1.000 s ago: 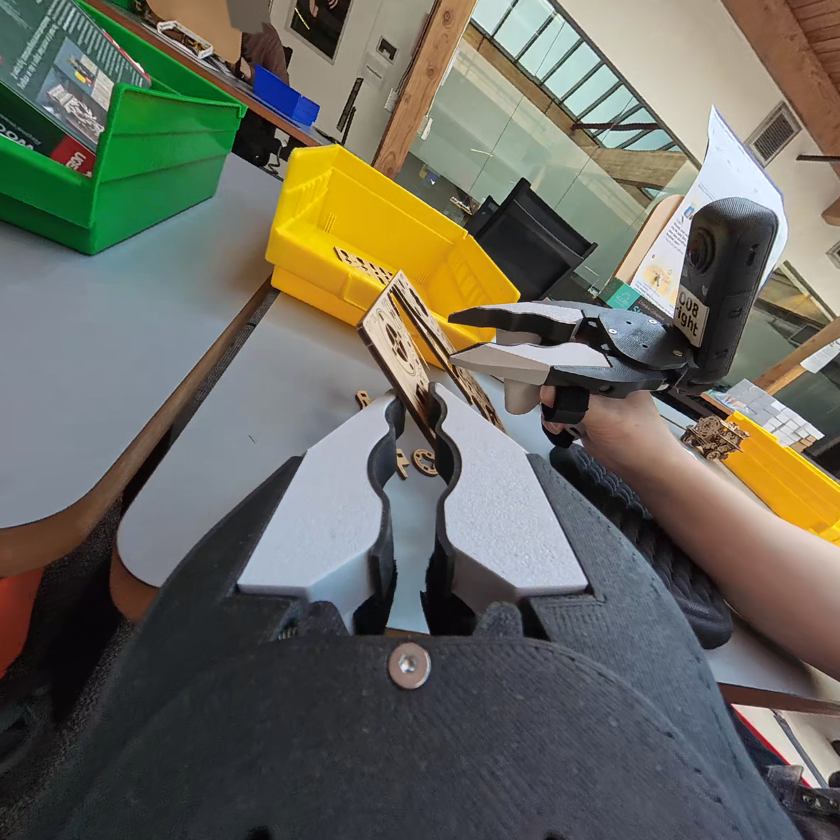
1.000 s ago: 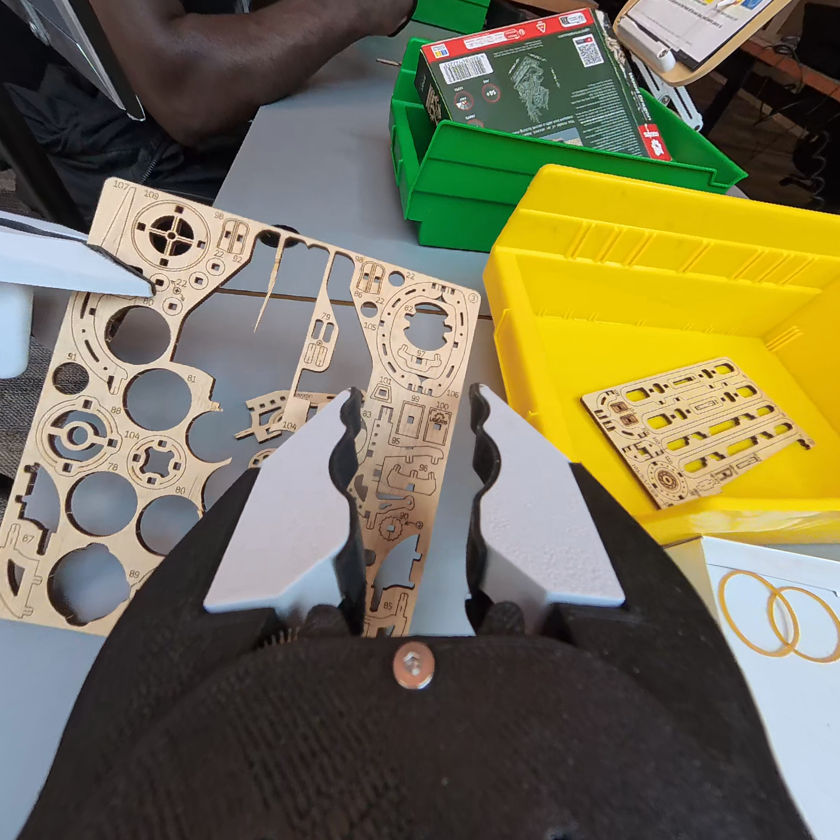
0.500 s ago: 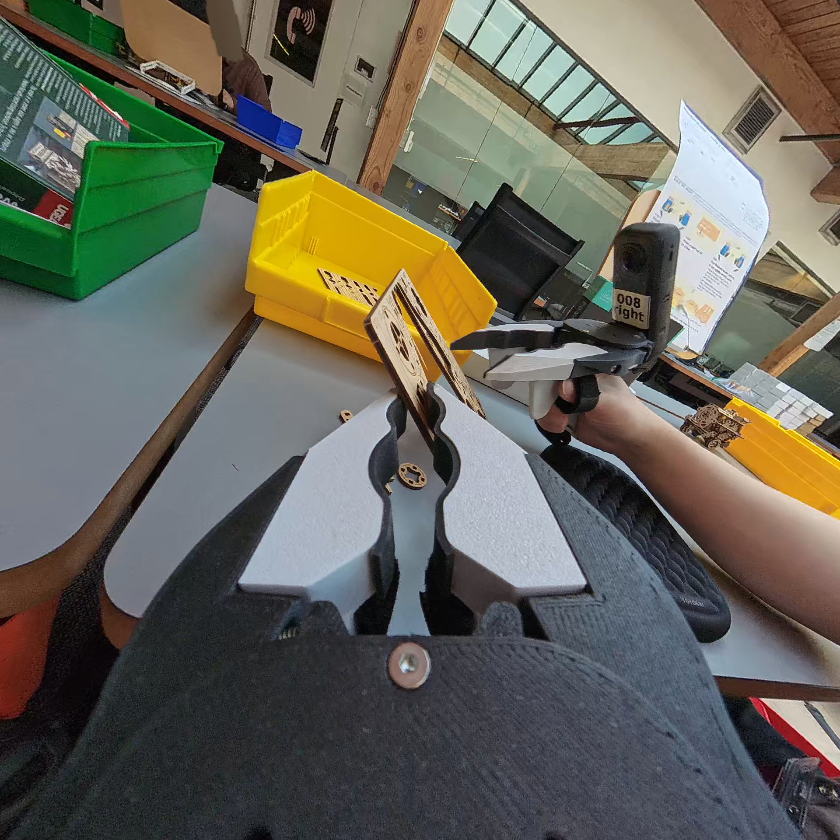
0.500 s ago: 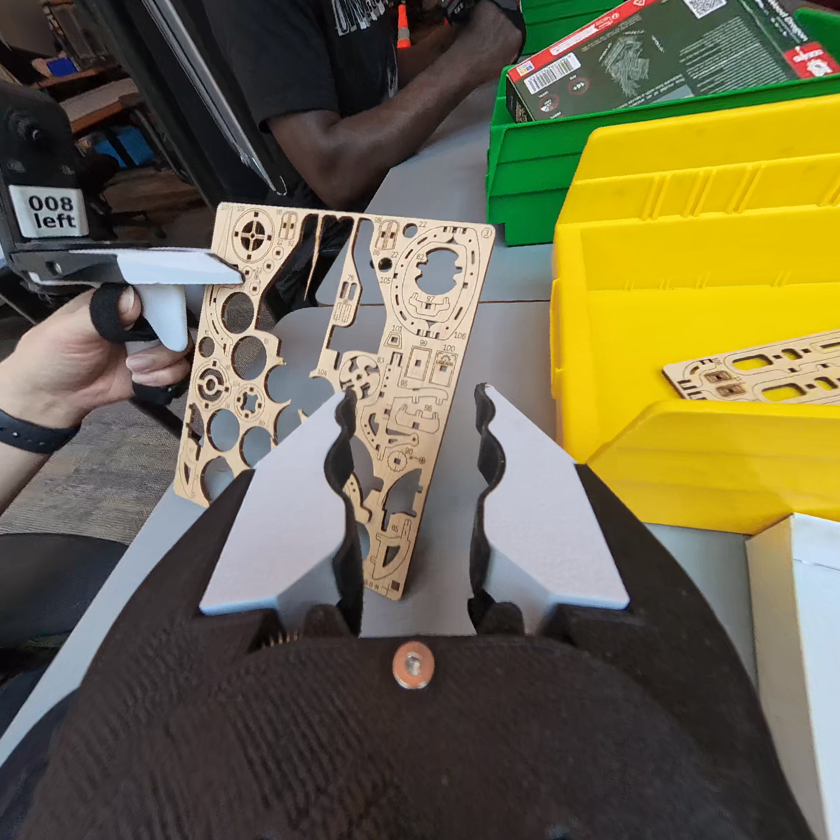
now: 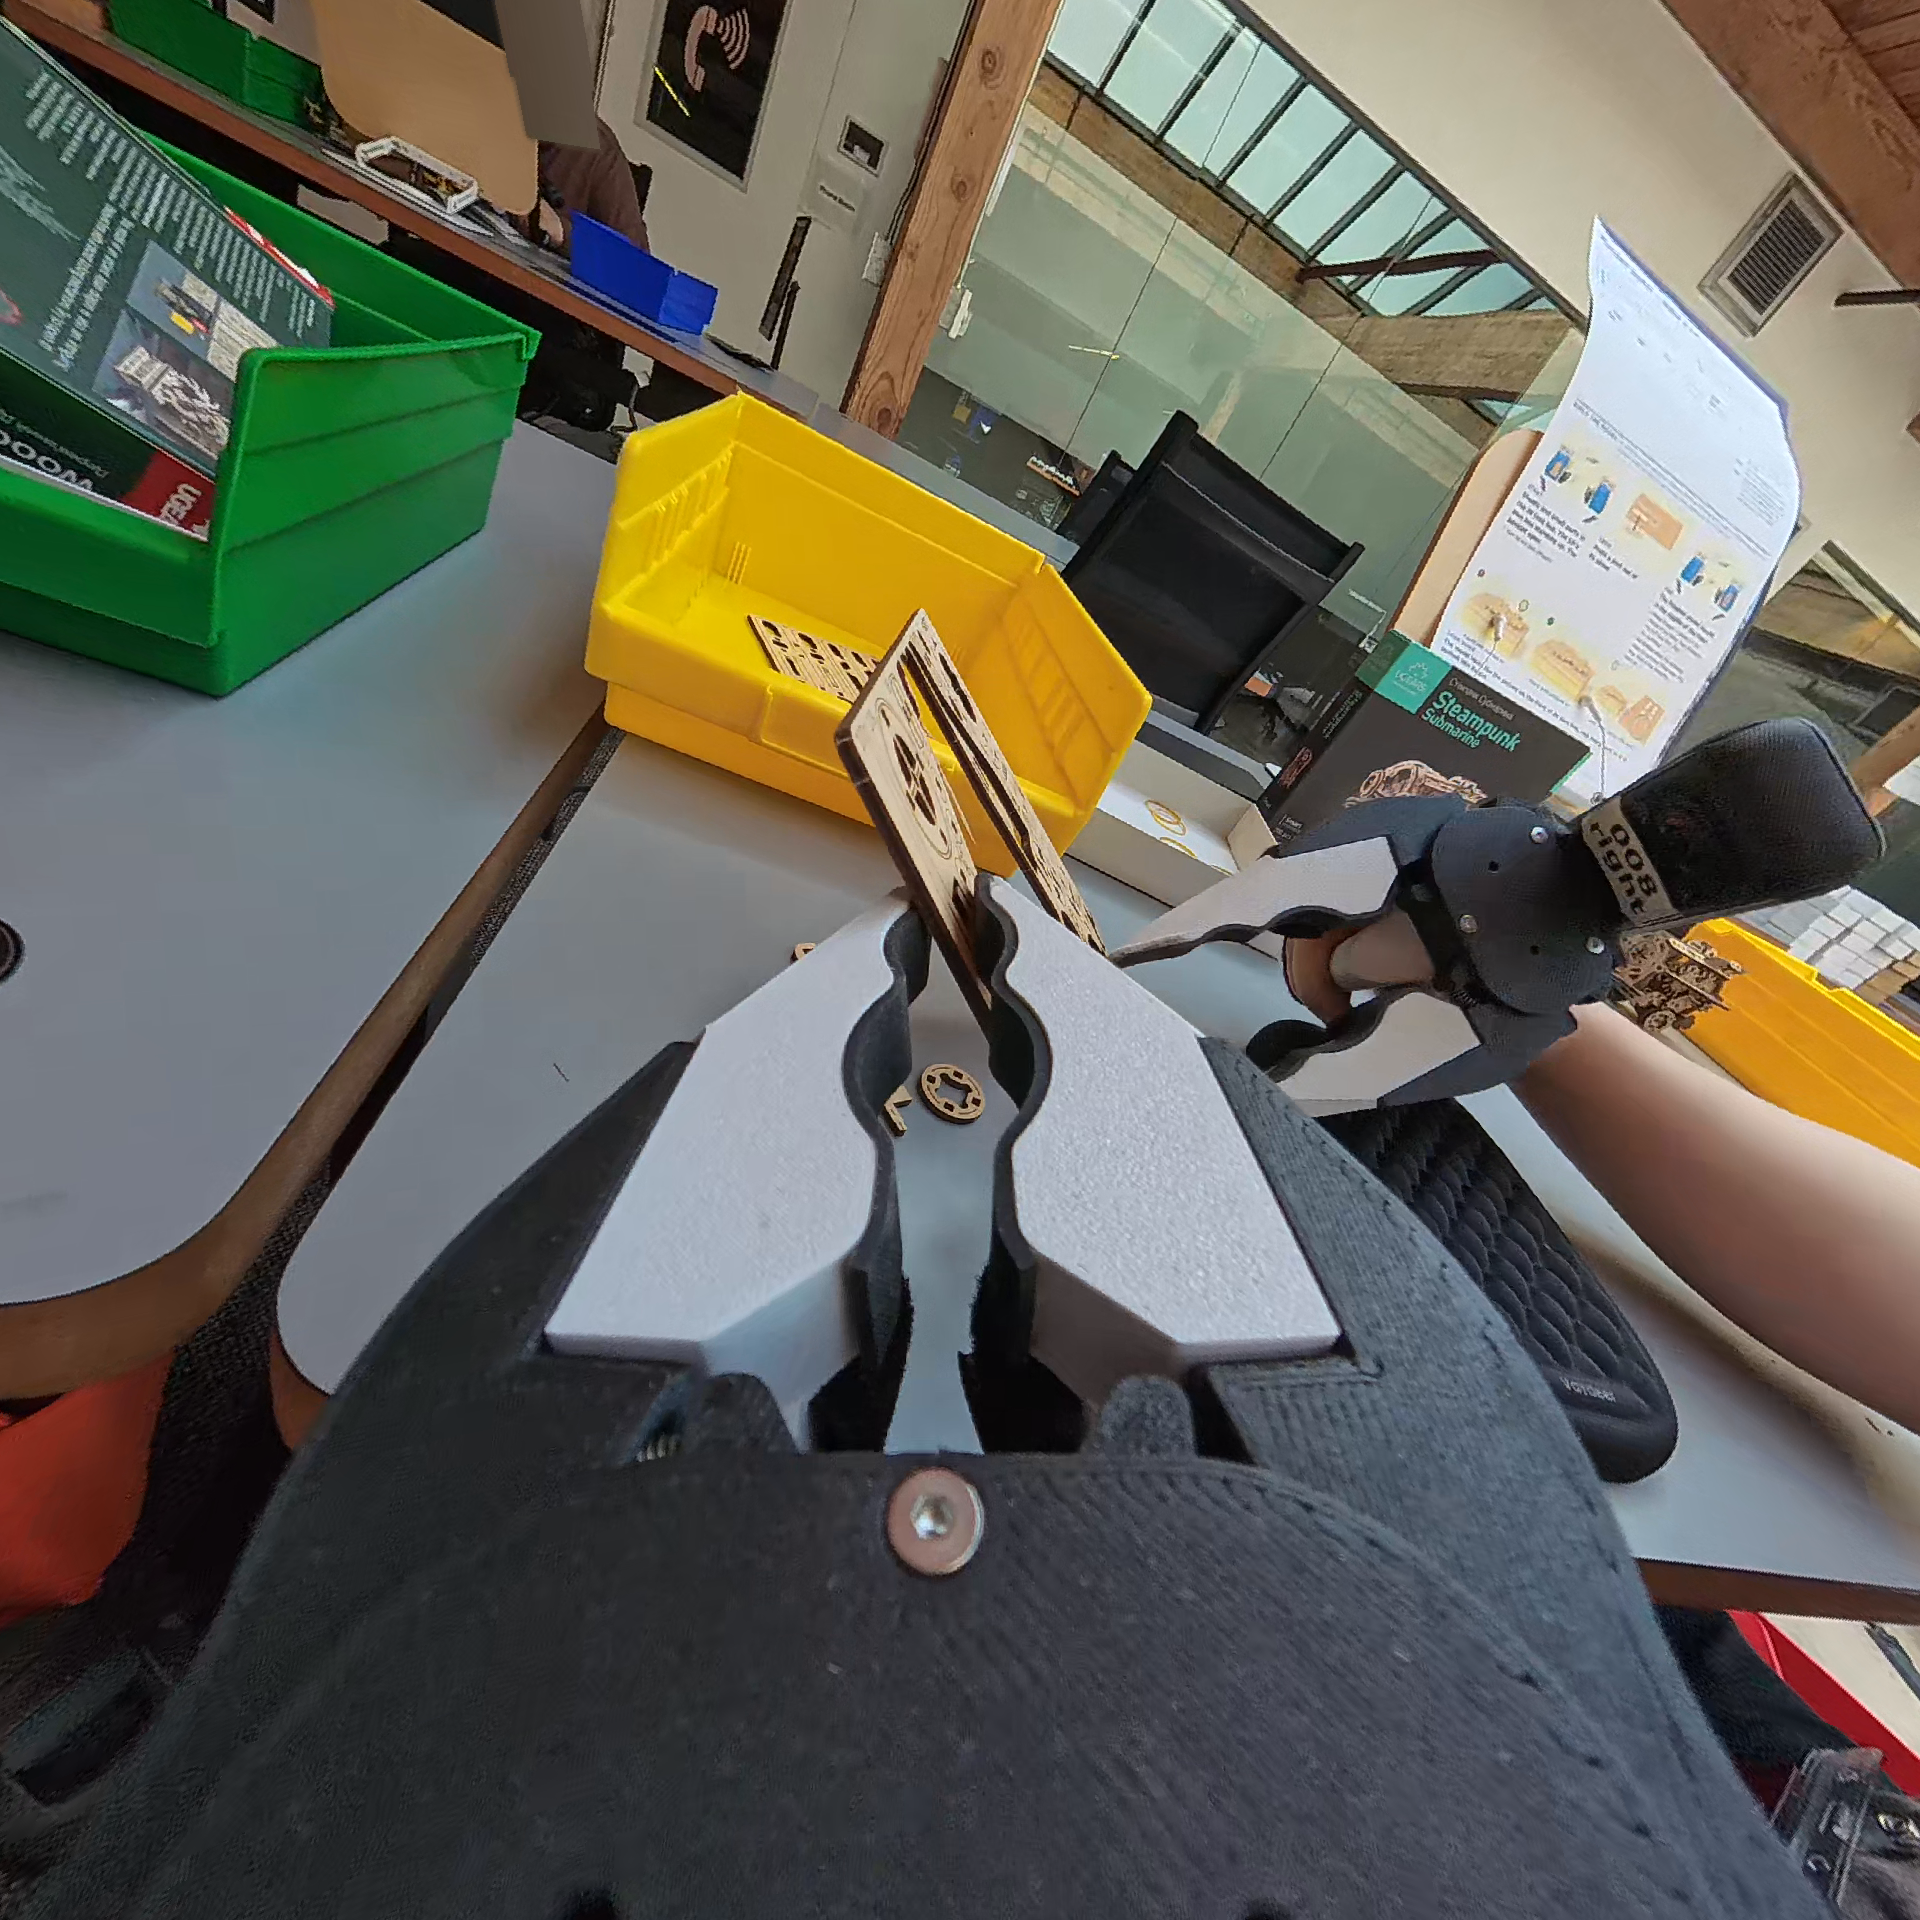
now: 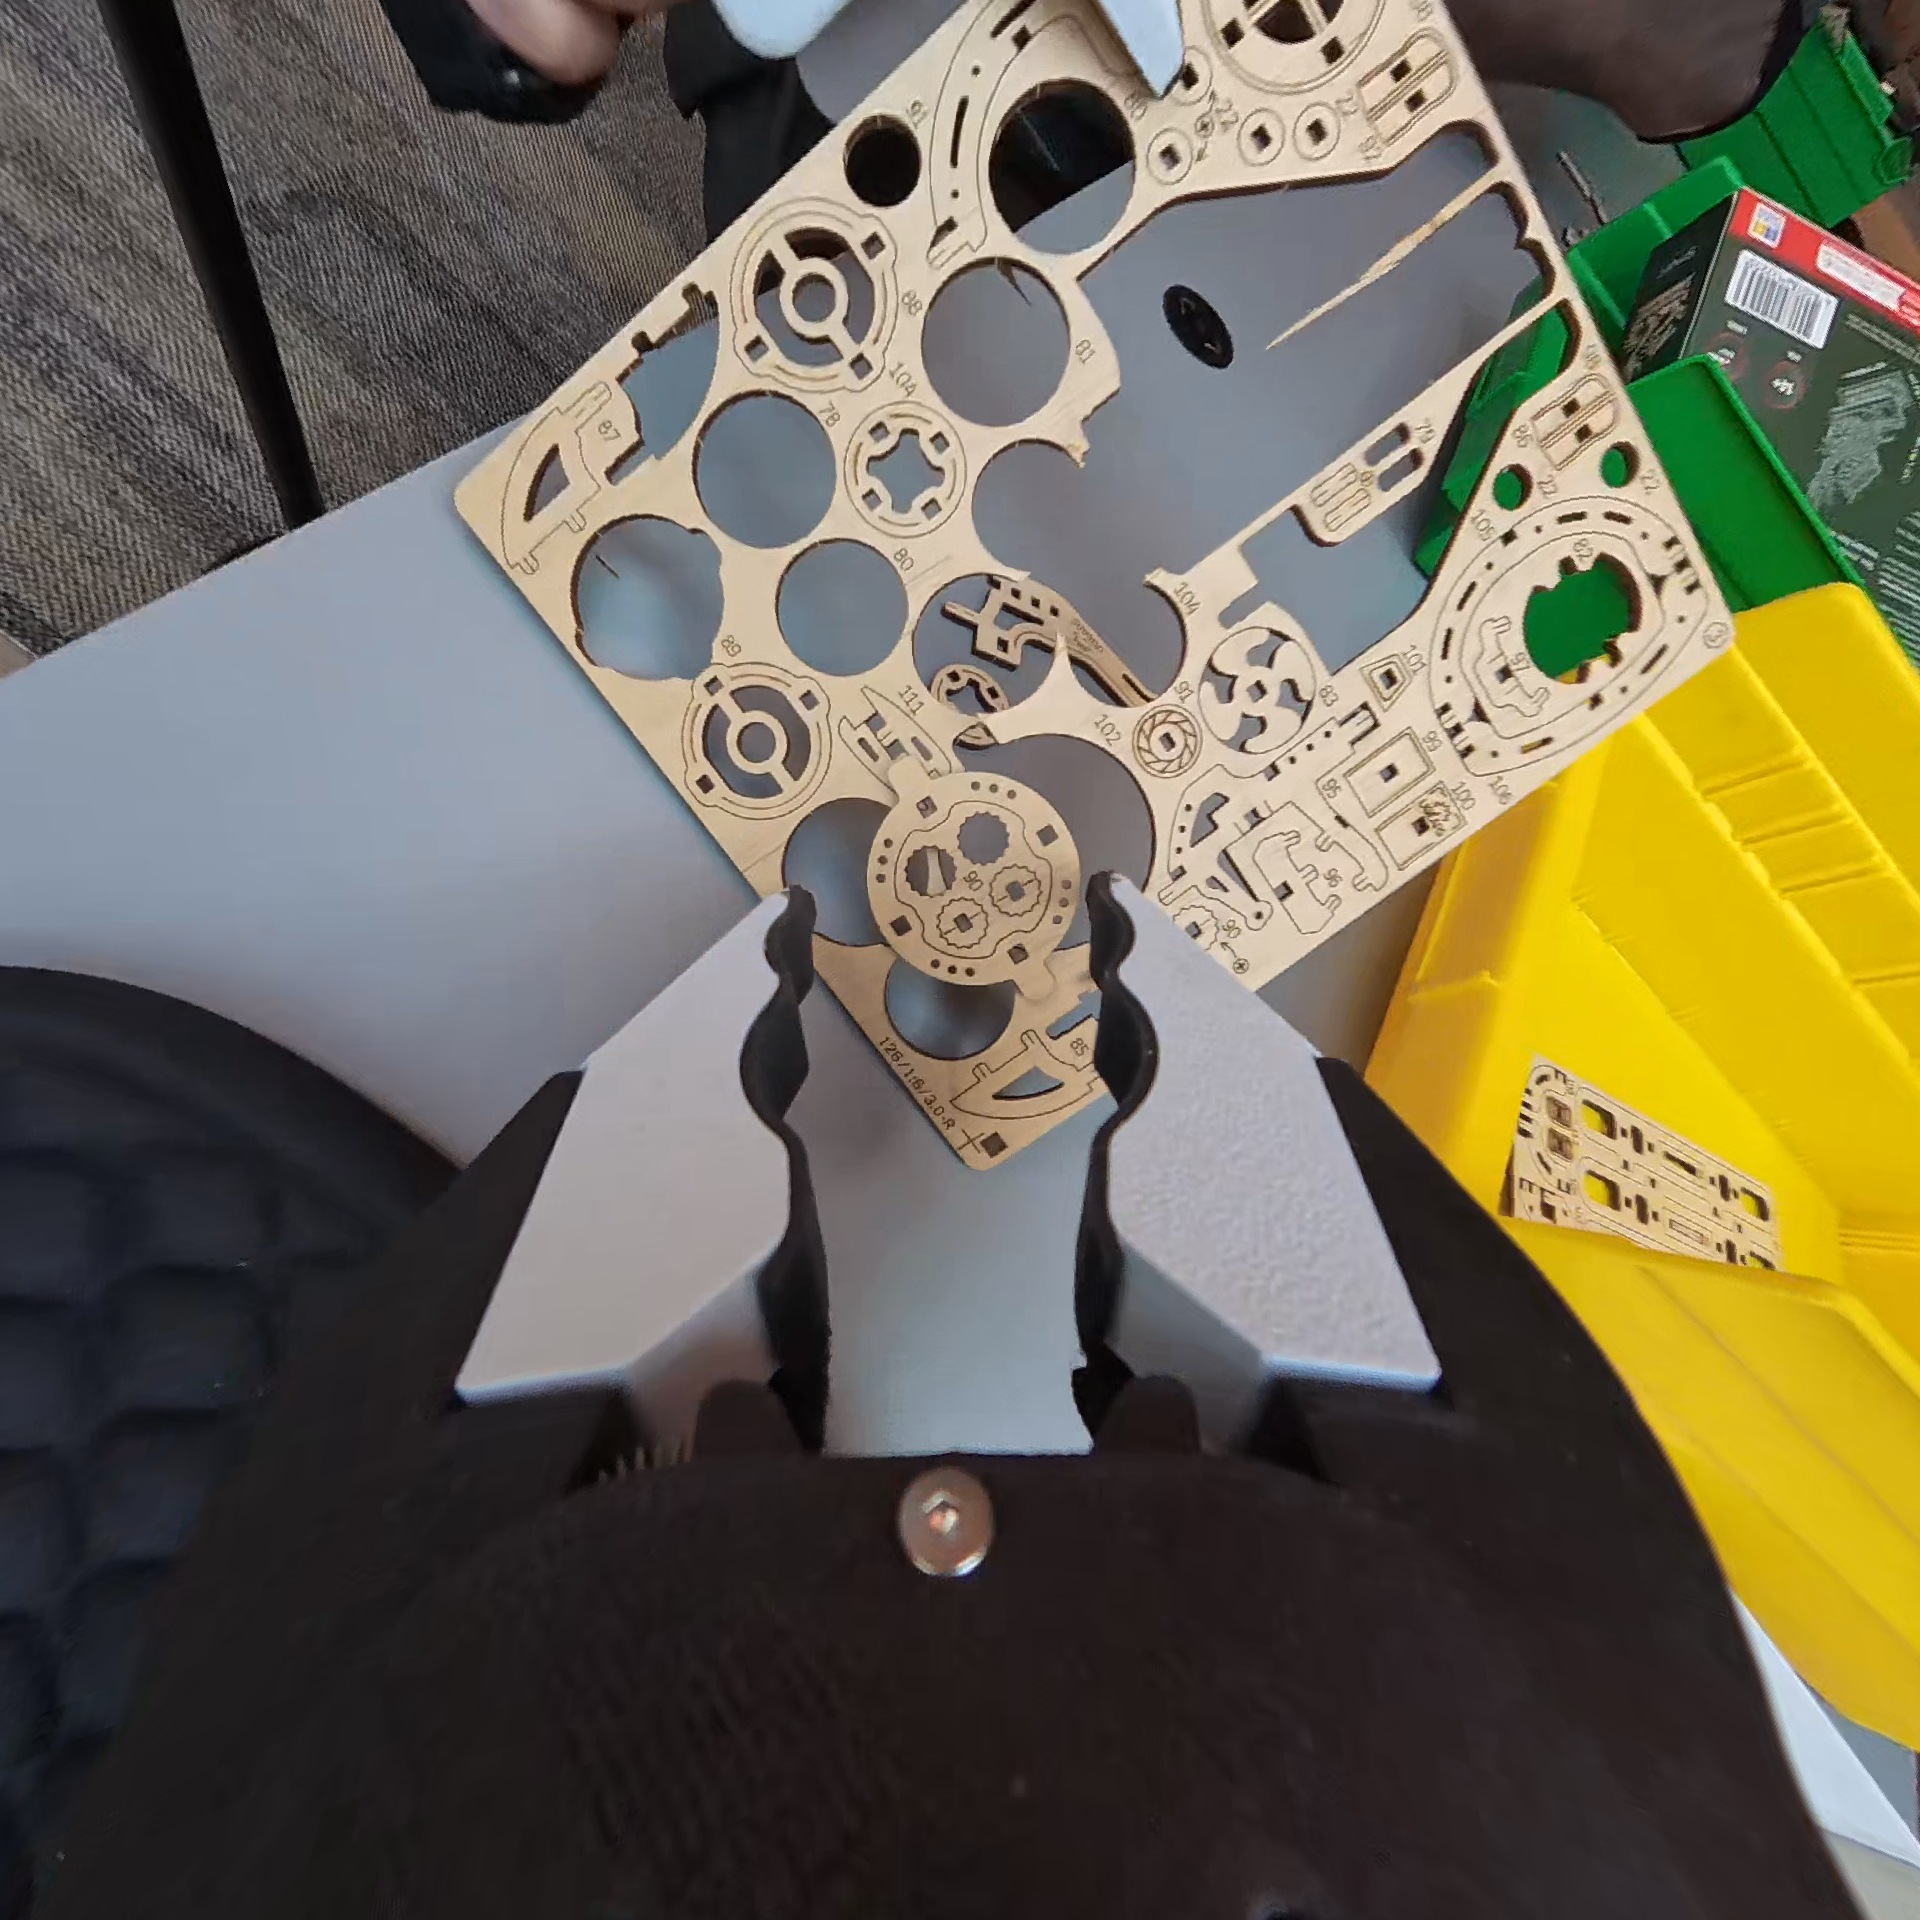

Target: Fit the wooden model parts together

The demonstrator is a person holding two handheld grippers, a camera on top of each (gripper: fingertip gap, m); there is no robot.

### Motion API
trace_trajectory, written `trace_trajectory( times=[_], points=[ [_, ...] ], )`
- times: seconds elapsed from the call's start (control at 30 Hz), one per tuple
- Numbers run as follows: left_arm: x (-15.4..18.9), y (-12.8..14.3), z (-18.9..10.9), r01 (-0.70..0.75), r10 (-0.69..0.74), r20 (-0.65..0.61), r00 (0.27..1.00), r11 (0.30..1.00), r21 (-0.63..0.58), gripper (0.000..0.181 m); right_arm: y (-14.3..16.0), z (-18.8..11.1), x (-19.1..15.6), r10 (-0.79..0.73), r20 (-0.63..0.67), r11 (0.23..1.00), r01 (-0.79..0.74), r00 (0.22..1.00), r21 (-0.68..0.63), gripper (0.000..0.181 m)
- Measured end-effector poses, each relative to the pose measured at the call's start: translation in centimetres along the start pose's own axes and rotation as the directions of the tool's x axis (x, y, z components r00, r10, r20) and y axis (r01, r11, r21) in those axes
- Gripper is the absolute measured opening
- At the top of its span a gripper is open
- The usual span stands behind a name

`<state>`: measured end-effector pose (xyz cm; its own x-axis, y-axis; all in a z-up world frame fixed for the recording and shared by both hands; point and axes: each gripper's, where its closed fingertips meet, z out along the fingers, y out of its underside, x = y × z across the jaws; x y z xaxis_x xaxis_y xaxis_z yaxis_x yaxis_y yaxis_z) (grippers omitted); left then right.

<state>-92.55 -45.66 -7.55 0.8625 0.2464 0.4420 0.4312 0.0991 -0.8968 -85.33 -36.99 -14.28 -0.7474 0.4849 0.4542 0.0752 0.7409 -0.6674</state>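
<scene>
My left gripper is shut on the edge of a thin wooden parts sheet and holds it tilted above the grey table. In the right wrist view the sheet is seen flat on, with many punched-out holes. A round disc part with gear-shaped holes sits at its lower corner, looking partly lifted out. My right gripper is open, its fingertips on either side of the disc. It shows side-on in the left wrist view. A left fingertip shows at the top.
A yellow bin behind the sheet holds another wooden sheet. A green bin with a kit box stands far left. A loose wooden ring lies on the table. A black wrist rest and a boxed kit are at the right. The gap from one gripper's tips to the other's is roughly 15 centimeters.
My right gripper has rolled and dropped to the sheet's lower corner, so the disc now lies between its open fingers. My left gripper still holds the sheet, which has turned.
</scene>
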Motion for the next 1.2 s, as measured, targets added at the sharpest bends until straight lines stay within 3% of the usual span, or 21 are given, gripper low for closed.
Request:
trace_trajectory(
  times=[0.03,0.33,0.53,0.63,0.77,1.0,1.2],
  points=[
    [0.0,0.0,0.0,0.001,-0.001,-0.001,1.000,1.000,0.000,0.006,0.1,0.2,0.0,-0.006,-0.002,1.000,0.006,1.000,-0.008,0.054],
    [0.1,-0.1,0.0,-0.003,0.003,0.001,1.000,1.000,-0.003,0.006,0.3,1.0,-0.1,-0.049,-0.011,0.998,0.048,0.999,-0.046,0.042],
    [0.4,-0.9,-0.5,0.021,-0.021,-0.007,1.000,0.999,0.025,0.005,-0.9,-0.8,0.2,-0.044,-0.039,0.999,0.044,0.998,0.003,0.043],
    [1.3,-1.5,-1.4,0.031,-0.029,-0.032,0.999,0.999,0.039,0.002,-0.7,-2.8,2.7,0.035,-0.108,0.999,-0.035,0.994,0.002,0.043],
    [2.5,-1.8,-3.2,0.004,-0.003,-0.024,1.000,0.999,0.048,0.001,2.2,-3.9,5.0,0.177,-0.108,0.977,-0.188,0.978,-0.098,0.042],
    [4.0,-2.7,-6.3,0.019,-0.018,-0.009,1.000,0.996,0.089,0.000,3.9,0.8,3.4,0.264,0.060,0.939,-0.242,0.963,-0.245,0.043],
    [4.6,-3.7,-8.0,0.033,-0.032,-0.009,0.999,0.994,0.107,0.001,1.9,3.9,2.9,0.311,0.167,0.936,-0.271,0.936,-0.223,0.043]
  ],
)
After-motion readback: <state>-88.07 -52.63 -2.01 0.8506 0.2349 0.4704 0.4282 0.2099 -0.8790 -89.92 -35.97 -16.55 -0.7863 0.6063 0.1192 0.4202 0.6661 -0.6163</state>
